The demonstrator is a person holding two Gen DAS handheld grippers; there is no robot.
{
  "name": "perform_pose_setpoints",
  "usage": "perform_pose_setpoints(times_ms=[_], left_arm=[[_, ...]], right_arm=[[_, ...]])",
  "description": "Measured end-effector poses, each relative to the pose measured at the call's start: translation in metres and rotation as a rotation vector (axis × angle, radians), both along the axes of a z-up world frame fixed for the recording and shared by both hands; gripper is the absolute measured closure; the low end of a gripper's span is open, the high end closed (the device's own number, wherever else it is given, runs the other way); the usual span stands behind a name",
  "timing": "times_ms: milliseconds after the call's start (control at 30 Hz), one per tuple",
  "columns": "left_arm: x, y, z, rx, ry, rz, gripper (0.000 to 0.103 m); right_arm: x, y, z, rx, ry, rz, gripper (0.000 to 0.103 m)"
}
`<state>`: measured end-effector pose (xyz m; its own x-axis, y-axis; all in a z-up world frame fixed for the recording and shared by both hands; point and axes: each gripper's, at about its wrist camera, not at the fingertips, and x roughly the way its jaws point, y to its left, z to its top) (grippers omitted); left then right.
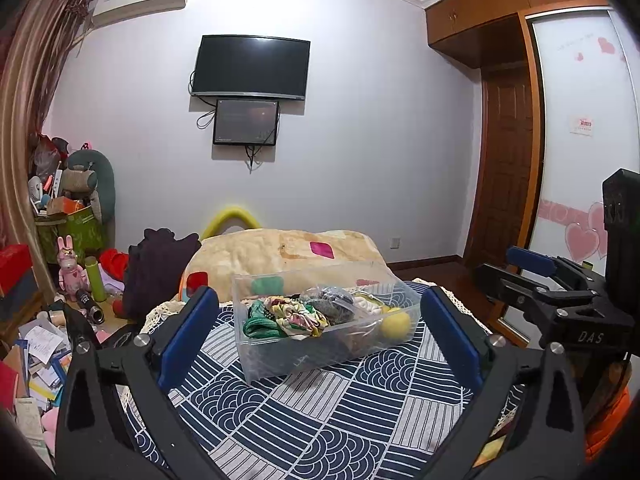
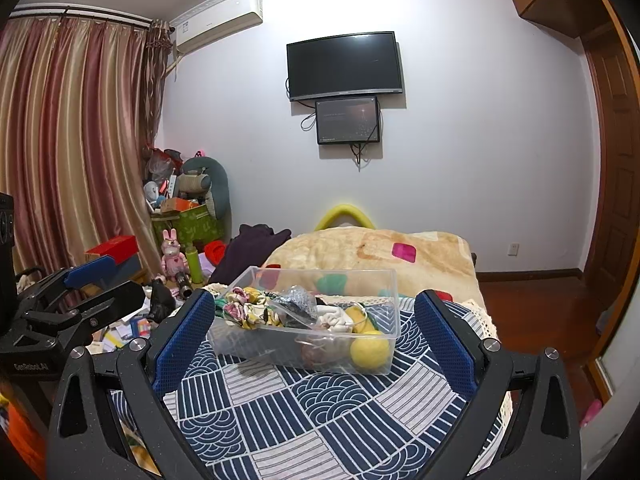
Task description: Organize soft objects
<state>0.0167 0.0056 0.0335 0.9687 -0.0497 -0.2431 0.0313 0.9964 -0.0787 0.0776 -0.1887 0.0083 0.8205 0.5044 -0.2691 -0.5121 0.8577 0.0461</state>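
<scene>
A clear plastic bin (image 1: 280, 356) stands on the blue-and-white patterned cloth (image 1: 320, 420); it also shows in the right wrist view (image 2: 256, 344). It holds several soft items: floral scrunchies (image 1: 300, 316), a green fabric piece (image 1: 260, 326), a grey mesh pouch (image 1: 332, 302), a white cloth (image 1: 370, 306) and a yellow ball (image 1: 396, 324) (image 2: 370, 350). My left gripper (image 1: 320, 320) is open and empty, just short of the bin. My right gripper (image 2: 310, 320) is open and empty, also short of the bin. Each gripper shows at the edge of the other's view.
A beige blanket (image 1: 280, 256) lies behind the bin. Dark clothing (image 1: 156, 268) is piled at the left. Toys, boxes and papers (image 1: 40, 344) clutter the floor at the left. A wardrobe (image 1: 576, 120) and door stand at the right.
</scene>
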Motion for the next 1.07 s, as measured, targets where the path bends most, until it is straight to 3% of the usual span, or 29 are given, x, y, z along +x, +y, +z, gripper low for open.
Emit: perform_pose_setpoints(times_ms=[1067], left_arm=[[0.0047,0.0020,-0.0052,-0.030,0.029,-0.028,0.000]], right_arm=[[-0.0022,-0.0011,-0.0056,-0.005,0.006,-0.001,0.001]])
